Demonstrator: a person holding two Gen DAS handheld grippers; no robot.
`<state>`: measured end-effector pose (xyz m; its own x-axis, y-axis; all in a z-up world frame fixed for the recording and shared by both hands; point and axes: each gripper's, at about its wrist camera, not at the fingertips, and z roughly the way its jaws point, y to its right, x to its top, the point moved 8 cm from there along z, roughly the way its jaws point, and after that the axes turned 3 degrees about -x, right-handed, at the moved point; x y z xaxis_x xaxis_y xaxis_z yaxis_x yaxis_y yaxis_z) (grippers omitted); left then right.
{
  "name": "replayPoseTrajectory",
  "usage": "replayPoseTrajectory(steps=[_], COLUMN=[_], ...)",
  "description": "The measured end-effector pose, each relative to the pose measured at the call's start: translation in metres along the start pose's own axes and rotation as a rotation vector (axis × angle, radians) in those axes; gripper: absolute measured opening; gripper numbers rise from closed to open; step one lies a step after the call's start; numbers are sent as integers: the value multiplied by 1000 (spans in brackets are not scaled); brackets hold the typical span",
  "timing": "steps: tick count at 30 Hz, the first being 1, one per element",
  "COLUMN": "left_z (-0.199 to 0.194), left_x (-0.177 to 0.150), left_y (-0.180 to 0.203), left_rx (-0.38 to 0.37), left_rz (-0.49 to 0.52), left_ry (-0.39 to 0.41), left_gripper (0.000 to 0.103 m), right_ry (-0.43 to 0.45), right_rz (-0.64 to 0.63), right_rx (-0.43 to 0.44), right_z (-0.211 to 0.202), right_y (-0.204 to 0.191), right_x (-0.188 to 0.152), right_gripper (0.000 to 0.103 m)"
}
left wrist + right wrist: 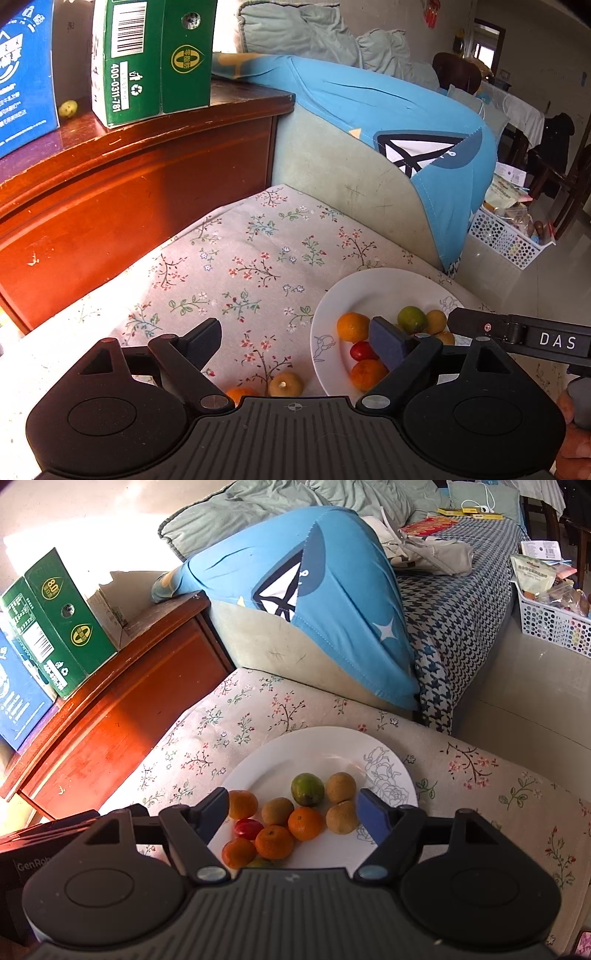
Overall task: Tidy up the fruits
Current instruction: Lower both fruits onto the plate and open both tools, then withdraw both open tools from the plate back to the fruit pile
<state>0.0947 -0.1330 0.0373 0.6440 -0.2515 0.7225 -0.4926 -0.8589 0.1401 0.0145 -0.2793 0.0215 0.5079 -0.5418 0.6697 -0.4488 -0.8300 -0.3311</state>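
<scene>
A white plate (332, 746) sits on the floral cloth (258, 709) and holds several fruits: oranges (306, 823), a green citrus (307, 789), brown round fruits (340, 787) and a red tomato (248, 828). My right gripper (293, 810) is open and empty just above the plate's near side. In the left wrist view my left gripper (295, 341) is open and empty above the cloth, left of the plate (369, 288). A tan fruit (285, 384) and an orange (242, 393) lie on the cloth beneath it. The right gripper's body (517, 332) shows at the right.
A red-brown wooden cabinet (129, 177) stands to the left with a green carton (151, 55), a blue box (22, 74) and a small yellow fruit (68, 108) on top. A blue cushion (388, 122) and sofa lie behind. A white basket (506, 236) stands on the floor at right.
</scene>
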Motion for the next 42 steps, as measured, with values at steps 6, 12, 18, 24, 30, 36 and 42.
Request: replayPoseTrajectory(steps=[6, 12, 18, 24, 30, 36, 42], left_z=[-23, -37, -37, -36, -36, -37, -38], left_x=[-12, -29, -44, -54, -61, -63, -66], left_y=[-22, -44, -66, -80, -93, -103, -111], left_rx=[14, 20, 33, 71, 116, 138, 136], left_rz=[-40, -71, -89, -78, -71, -91, -132], left_ry=[20, 2, -33, -54, -66, -76, -79], left_gripper=[89, 89, 89, 89, 89, 89, 89], right_ry=[-12, -45, -92, -111, -138, -140, -137], right_rz=[-77, -132, -155, -189, -235, -375, -513], right_rx=[31, 82, 119, 132, 182, 225, 242], right_z=[-12, -16, -10, -4, 5, 16, 30], right_y=[-23, -45, -62, -77, -98, -125, -142], right_x=[-24, -55, -85, -103, -117, -135, -148], right_gripper=[79, 79, 78, 77, 67, 57, 49])
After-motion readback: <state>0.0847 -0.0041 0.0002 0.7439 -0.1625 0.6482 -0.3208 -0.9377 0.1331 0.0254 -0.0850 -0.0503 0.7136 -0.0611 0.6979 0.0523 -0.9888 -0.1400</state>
